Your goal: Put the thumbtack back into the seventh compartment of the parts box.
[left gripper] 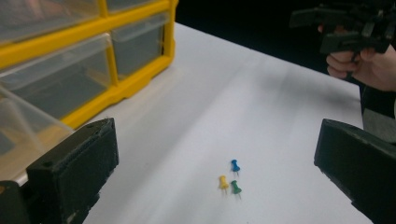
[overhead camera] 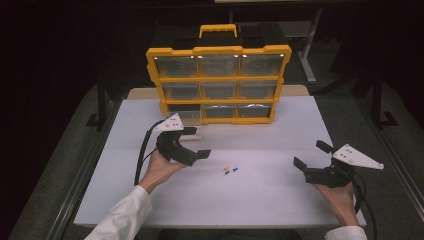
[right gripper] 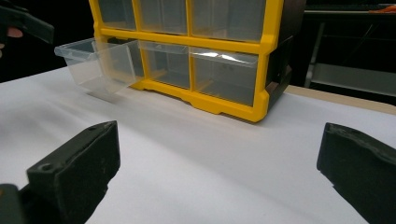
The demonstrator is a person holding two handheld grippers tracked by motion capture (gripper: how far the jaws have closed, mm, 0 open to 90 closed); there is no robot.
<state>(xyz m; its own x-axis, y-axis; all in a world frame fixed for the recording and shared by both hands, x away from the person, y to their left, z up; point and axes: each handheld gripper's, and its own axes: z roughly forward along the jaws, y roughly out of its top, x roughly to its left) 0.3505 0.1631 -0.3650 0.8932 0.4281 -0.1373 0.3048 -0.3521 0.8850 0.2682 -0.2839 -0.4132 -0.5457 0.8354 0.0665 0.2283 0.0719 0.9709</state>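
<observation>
Three push pins lie together on the white table [overhead camera: 260,200]: blue [left gripper: 235,165], yellow [left gripper: 223,182] and green [left gripper: 236,187]; from above they show as a small cluster [overhead camera: 230,170]. My left gripper [overhead camera: 197,142] is open, just left of the pins and in front of the organizer; its jaws [left gripper: 217,163] stand wide apart with nothing between them. My right gripper [overhead camera: 312,155] is open too, near the table's right side, well clear of the pins. A yellow organizer [overhead camera: 217,82] with clear drawers stands upright at the back. Its bottom-left drawer [right gripper: 95,60] is pulled out.
The organizer has a yellow carry handle [overhead camera: 218,29] on top. The other drawers [right gripper: 224,77] sit shut in the frame. A cable [overhead camera: 142,150] trails from the left gripper toward the table's left edge. Dark floor and table legs surround the table.
</observation>
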